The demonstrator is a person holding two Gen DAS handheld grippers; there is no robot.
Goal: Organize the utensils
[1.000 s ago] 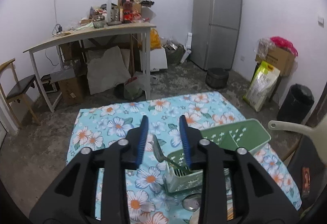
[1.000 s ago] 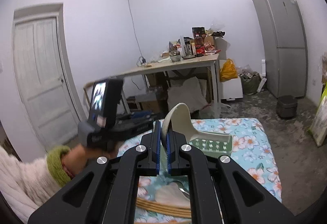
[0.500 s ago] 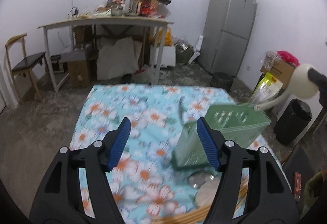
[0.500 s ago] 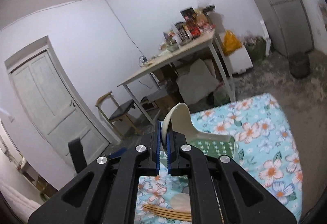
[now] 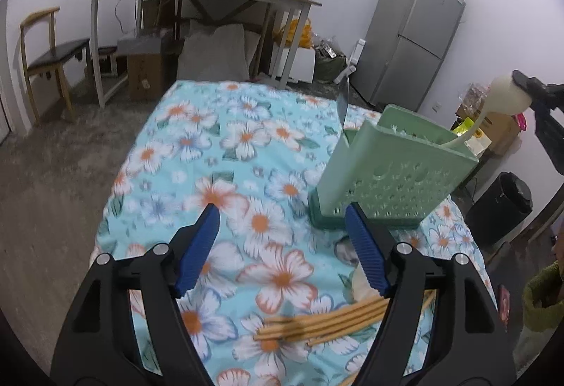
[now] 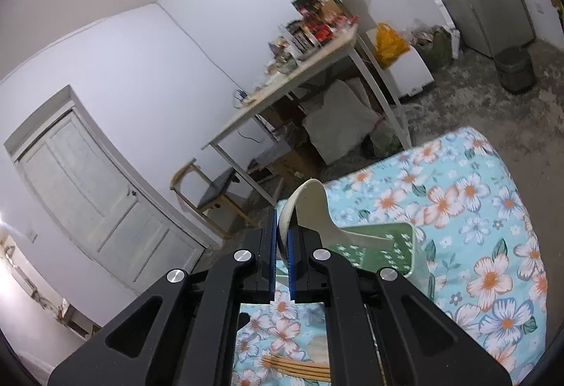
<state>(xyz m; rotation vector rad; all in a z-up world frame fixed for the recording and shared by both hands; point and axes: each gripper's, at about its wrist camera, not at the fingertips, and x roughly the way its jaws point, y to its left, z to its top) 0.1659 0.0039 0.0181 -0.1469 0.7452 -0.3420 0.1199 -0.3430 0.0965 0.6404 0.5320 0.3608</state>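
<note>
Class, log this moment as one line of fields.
left gripper: empty, fingers opening | right gripper: shut on cream ladle | ladle handle in green caddy | chopsticks on cloth

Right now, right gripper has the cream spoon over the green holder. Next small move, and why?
Probably lower the right gripper a little so the cream spoon slides further into the green holder, then release. Its handle tip already points inside the rim, but the bowl is clamped above it. The left gripper, its jaws opening and empty, is nearer the chopsticks.
</note>
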